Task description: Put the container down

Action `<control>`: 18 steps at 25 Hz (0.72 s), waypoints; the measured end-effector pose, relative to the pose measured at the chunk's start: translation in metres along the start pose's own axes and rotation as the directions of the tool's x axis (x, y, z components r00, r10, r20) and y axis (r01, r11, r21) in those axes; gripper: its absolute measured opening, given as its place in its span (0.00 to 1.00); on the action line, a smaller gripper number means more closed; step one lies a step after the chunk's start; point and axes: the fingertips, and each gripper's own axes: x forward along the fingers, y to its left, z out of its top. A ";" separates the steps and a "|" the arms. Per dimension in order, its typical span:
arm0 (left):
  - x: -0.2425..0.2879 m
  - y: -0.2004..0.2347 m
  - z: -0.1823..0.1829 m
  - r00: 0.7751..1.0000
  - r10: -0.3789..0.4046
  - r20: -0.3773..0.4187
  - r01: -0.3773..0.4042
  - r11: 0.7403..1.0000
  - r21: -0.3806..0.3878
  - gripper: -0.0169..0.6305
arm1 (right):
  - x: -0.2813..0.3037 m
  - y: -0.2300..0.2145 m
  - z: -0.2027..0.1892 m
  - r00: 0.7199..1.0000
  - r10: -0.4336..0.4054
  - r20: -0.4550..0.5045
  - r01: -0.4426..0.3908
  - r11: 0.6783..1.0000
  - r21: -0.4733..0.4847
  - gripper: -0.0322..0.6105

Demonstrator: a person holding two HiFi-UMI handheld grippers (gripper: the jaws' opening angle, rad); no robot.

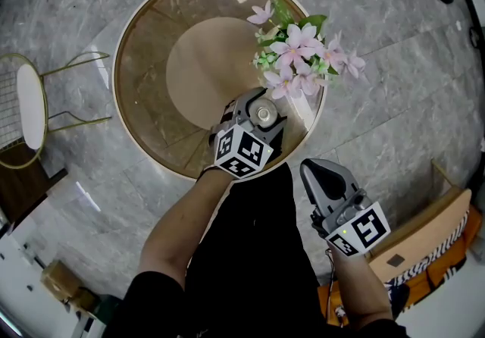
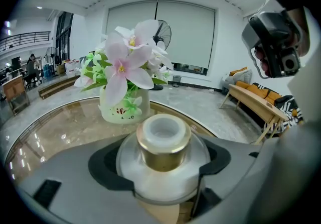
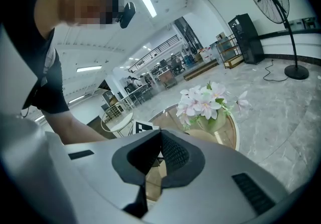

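Note:
A small clear container with a gold collar and white top (image 2: 163, 153) sits between the jaws of my left gripper (image 1: 261, 116), which is shut on it. In the head view the container (image 1: 264, 111) shows from above, over the near right part of the round glass table (image 1: 151, 64). Whether it touches the glass I cannot tell. My right gripper (image 1: 322, 177) hangs off the table, near the person's leg, shut with nothing in it; in the right gripper view its jaws meet at the tips (image 3: 160, 135).
A pale vase of pink flowers (image 1: 301, 56) stands on the table just beyond the container, also seen close ahead as the vase (image 2: 124, 107). A gold wire chair (image 1: 30, 109) stands left. A wooden bench (image 1: 424, 238) is at the right.

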 end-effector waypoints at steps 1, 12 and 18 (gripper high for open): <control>-0.001 -0.001 0.000 1.000 0.001 0.003 -0.001 1.000 0.005 0.56 | 0.000 0.001 0.000 1.000 0.001 0.001 -0.001 1.000 -0.003 0.07; -0.068 -0.003 0.052 0.996 0.032 0.088 -0.034 0.999 0.014 0.56 | -0.017 0.049 0.059 0.999 0.005 0.042 -0.001 0.996 -0.089 0.07; -0.167 0.010 0.129 0.972 0.130 0.197 -0.136 0.991 0.018 0.38 | -0.044 0.111 0.132 0.995 0.008 0.102 0.009 0.985 -0.174 0.07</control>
